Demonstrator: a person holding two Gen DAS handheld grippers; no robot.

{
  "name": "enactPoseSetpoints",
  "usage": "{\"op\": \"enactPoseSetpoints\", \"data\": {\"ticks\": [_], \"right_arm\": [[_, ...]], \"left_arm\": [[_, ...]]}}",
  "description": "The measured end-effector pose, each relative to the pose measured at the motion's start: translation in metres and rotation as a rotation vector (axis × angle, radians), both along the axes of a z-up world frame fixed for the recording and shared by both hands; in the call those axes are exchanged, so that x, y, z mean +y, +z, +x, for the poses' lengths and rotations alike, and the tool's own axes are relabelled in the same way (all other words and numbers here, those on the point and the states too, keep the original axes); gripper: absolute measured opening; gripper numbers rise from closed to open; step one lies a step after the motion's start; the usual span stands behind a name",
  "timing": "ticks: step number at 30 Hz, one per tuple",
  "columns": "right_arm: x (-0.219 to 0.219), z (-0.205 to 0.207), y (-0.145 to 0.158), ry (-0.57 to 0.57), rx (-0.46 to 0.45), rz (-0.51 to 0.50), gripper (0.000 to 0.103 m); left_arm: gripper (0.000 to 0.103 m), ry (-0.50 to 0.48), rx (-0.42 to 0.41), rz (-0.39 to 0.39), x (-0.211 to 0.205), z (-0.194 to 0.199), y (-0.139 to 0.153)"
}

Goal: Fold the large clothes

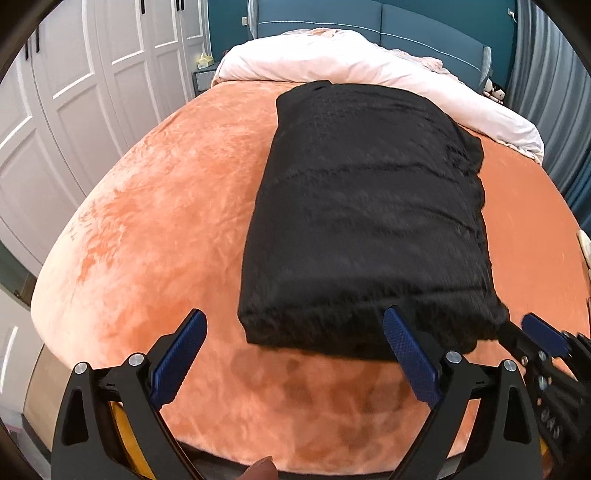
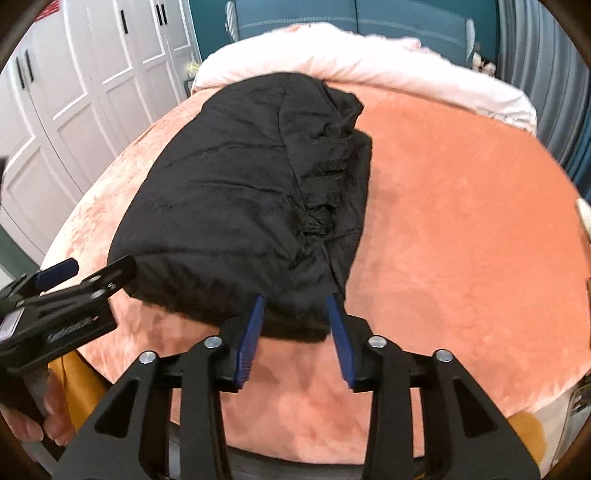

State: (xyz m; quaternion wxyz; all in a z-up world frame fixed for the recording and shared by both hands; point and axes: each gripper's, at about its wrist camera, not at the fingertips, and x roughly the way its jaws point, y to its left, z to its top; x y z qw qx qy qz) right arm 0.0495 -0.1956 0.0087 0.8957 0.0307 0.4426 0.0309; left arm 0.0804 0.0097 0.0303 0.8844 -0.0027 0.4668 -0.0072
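Note:
A large black padded garment lies folded into a long block on the orange bed cover. My left gripper is open wide at the garment's near left corner, its right finger against the near edge. My right gripper has its jaws partly closed around the near right corner of the garment. The right gripper also shows in the left wrist view, and the left gripper shows in the right wrist view.
A pale pink duvet is bunched at the head of the bed against a blue headboard. White wardrobe doors stand on the left. Grey curtains hang on the right. Orange cover lies bare beside the garment.

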Motion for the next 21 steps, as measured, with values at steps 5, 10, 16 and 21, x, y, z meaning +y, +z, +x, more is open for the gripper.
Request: {"op": "enactPoseSetpoints", "data": {"ticks": [5,10,16,21], "right_arm": [[0.006,-0.032,-0.001,-0.048,-0.044,-0.005,0.056],[0.0,-0.042,-0.006,-0.087,-0.061,-0.007,0.058],[-0.001,-0.047,-0.011,-0.1,-0.061,-0.021,0.059],[0.004,-0.055,-0.016,-0.099,-0.058,-0.033,0.06]], "left_arm": [[0.094,-0.004,-0.031,0.032,-0.011,-0.014,0.001],[0.094,-0.014,-0.058,0.05,-0.021,-0.027,0.003],[0.094,-0.005,-0.084,0.073,-0.028,-0.04,0.003],[0.094,-0.007,-0.089,0.064,-0.029,-0.044,0.001]]}}
